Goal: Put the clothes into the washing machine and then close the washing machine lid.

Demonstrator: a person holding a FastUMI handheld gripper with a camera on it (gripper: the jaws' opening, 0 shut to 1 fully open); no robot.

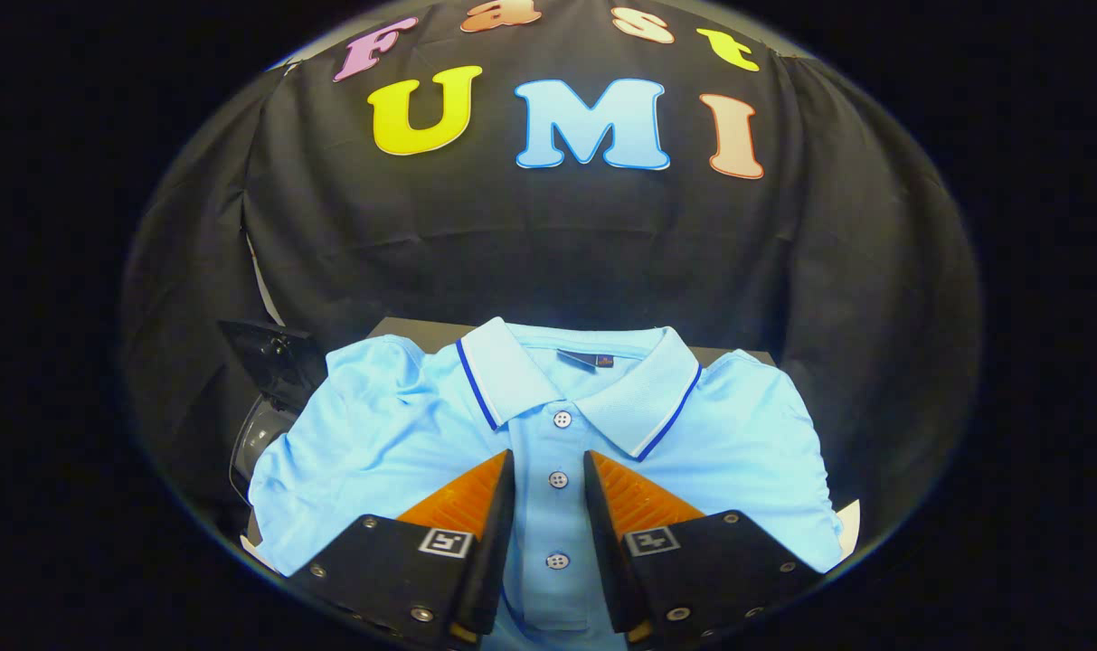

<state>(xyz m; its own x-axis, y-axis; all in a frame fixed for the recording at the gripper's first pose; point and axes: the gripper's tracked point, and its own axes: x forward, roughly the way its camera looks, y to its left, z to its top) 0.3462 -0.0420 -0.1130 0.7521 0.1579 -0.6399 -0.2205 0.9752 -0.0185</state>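
shirt: light blue polo shirt [385, 434], lies flat, collar away from you, buttoned placket runs between your fingers
gripper: your gripper [550, 475] sits over the shirt's chest, fingers parted either side of the placket, gripping nothing
washer: dark washing machine [268, 398] left of the shirt, just beside its sleeve
backdrop: black cloth wall [548, 253] beyond the collar

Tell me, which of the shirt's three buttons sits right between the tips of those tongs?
The middle button on the light blue polo shirt. The top one lies beyond the open tongs, by the collar; the lowest sits further back between them.
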